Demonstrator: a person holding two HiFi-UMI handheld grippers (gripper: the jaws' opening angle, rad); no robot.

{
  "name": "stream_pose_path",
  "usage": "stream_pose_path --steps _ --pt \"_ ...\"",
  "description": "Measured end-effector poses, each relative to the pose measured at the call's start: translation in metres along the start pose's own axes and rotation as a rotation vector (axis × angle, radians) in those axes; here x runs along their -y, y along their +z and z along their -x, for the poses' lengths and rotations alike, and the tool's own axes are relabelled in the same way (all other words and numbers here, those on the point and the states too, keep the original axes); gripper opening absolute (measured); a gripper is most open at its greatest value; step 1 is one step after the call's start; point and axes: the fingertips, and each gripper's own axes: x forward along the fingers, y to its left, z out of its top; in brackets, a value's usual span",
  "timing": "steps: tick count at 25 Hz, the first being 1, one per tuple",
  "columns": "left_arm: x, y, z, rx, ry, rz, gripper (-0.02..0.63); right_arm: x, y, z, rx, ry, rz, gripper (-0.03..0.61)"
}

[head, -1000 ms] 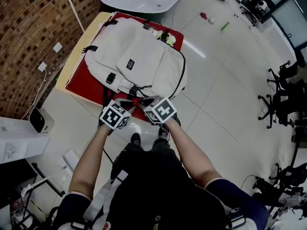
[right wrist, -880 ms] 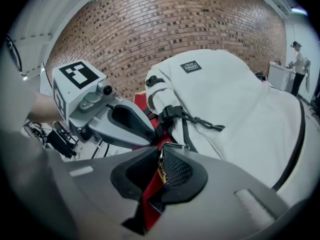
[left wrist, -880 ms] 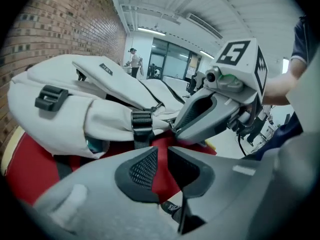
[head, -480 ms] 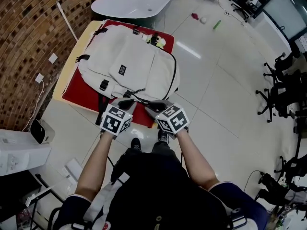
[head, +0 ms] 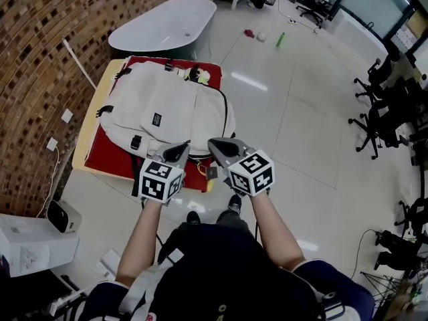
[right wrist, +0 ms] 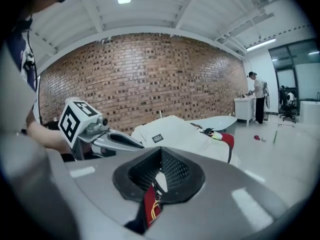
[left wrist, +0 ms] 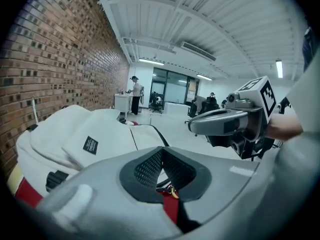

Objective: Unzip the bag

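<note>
A cream backpack (head: 167, 109) lies flat on a red mat (head: 110, 156); a black zipper line (head: 227, 116) runs round its right side. My left gripper (head: 182, 150) and right gripper (head: 215, 144) hover side by side over the bag's near end, tips a little apart. In the left gripper view the jaws (left wrist: 162, 151) are shut, the backpack (left wrist: 75, 134) beyond them. The right gripper (right wrist: 161, 154) is shut too, facing the backpack (right wrist: 175, 129). A red strap with a yellow ring (right wrist: 149, 206) shows under the pads; I cannot tell if anything grips it.
The mat rests on a low yellowish table (head: 83, 146) beside a brick wall. A white bathtub (head: 164, 25) stands behind it. Office chairs (head: 381, 122) line the right side. A small white device (head: 57, 216) sits on the tiled floor at the left.
Both grippers have drawn back from the bag's near end toward the person and spread slightly. The head view has shifted, so the bag sits farther up and left.
</note>
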Motion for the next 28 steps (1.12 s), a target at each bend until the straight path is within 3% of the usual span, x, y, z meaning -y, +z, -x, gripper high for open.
stream_pose_path --steps 11,28 --pt "0.006 0.071 0.009 0.116 0.010 -0.062 0.000 0.012 0.063 0.016 0.170 -0.084 0.023 0.005" --pt "0.001 0.088 0.002 0.149 0.006 -0.044 0.000 0.015 0.084 0.008 0.190 -0.068 0.072 0.005"
